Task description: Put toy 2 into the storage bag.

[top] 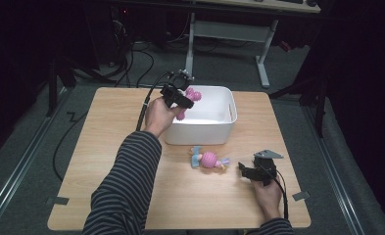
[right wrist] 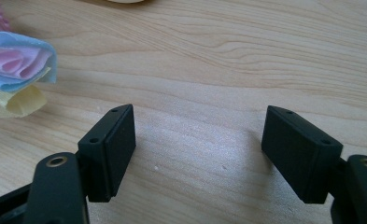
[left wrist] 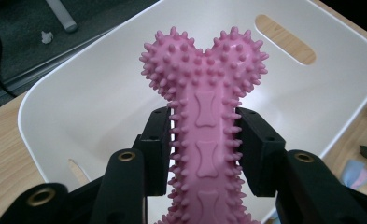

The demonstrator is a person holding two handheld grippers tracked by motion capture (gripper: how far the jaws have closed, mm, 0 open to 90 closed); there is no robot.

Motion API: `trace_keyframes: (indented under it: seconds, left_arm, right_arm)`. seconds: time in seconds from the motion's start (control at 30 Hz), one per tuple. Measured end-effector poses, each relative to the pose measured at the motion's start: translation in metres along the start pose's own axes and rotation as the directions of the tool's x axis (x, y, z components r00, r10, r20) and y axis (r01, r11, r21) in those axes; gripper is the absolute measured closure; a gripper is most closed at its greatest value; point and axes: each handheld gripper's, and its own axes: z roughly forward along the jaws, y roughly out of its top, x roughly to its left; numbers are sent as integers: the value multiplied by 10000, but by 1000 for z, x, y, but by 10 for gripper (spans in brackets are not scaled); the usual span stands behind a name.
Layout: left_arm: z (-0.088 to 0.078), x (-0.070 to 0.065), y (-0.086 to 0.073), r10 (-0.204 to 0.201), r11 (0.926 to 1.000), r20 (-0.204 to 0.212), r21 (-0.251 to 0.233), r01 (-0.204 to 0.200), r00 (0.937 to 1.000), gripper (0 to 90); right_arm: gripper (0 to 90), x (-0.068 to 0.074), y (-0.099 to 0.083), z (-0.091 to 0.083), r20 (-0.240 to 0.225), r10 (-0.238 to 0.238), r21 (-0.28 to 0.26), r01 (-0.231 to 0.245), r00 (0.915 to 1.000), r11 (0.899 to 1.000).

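From the high view, the left gripper (top: 180,94) hangs over the near left corner of the white bin (top: 218,128) that stands toward the back of the wooden counter (top: 111,147), and a pink spiked bone toy (top: 192,95) pokes out of it above the bin's hollow; a second toy, a pink ball with pastel cloth ends (top: 208,160), lies on the counter just in front of the bin, and the right gripper (top: 251,171) rests low on the counter to the right of that toy, apart from it. In the left gripper view the jaws are clenched on the shaft of the bone toy (left wrist: 204,140), one pad on each side among the spikes, with its knobbed head pointing out over the bin's white floor (left wrist: 97,112) and the slotted handle wall beyond. To do this step well, I would judge that the toy should be carried a little farther toward the middle of the bin and lowered before letting go, so the head does not catch the rim and tip it back out. In the right gripper view the jaws stand released and wide over bare wood, nothing between them, with the cloth ends (right wrist: 17,70) of the ball toy off to the upper left.
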Motion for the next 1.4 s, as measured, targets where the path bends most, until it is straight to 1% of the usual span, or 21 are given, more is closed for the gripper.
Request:
trace_keyframes:
  seconds: [0.07, 0.2, 0.37, 0.5, 0.6, 0.8, 0.97, 1.0, 1.13, 1.17, 1.2, 1.4]
  left_arm:
    - [3, 1, -1, -16, 10000, -21, 13, 16, 10000, 581]
    - [8, 0, -2, 105, 9999, -224, 61, -103, 9997, 580]
    - [11, -1, -1, 100, 9999, -181, 46, -99, 9998, 580]
    - [16, -1, -2, 126, 9998, -113, 166, -124, 9999, 580]
    - [20, -1, -5, 71, 9998, -66, 164, -70, 10000, 579]
    - [23, 2, -8, -71, 9999, 6, 115, 71, 10000, 578]
    - [24, 2, -8, -75, 9999, -74, 114, 76, 9999, 579]
    - [25, 3, -8, -28, 9999, -207, 139, 30, 9998, 580]
    - [29, 5, -10, -130, 9996, -163, 252, 135, 9998, 580]
    - [29, 5, -10, -130, 9996, -163, 252, 135, 9998, 580]
    - [32, 5, -12, -117, 9993, -187, 360, 124, 9998, 580]
    - [36, 5, -16, -90, 9988, -221, 471, 100, 9997, 580]
  right_arm:
    - [263, 0, 0, 0, 1, 8, 4, -8, 10000, 10000]
    - [263, 0, 0, 0, 2, -12, -4, 12, 10000, 10000]
    - [263, 0, 0, 0, -1, 9, 7, -9, 10000, 10000]
    - [263, 0, 0, 0, -1, -12, 1, 12, 10000, 10000]
    - [263, 0, 0, 0, 1, 2, 5, -2, 10000, 10000]
    - [263, 0, 0, 0, -13, -42, -10, 42, 10000, 10000]
    - [263, 0, 0, 0, -16, -16, -6, 16, 10000, 10000]
    - [263, 0, 0, 0, -9, -19, -4, 19, 10000, 10000]
    - [263, 0, 0, 0, -8, -16, 0, 16, 10000, 10000]
    - [263, 0, 0, 0, -8, -16, 0, 16, 10000, 10000]
    - [263, 0, 0, 0, -15, -16, -4, 16, 10000, 10000]
    - [263, 0, 0, 0, -5, -16, 0, 16, 10000, 10000]
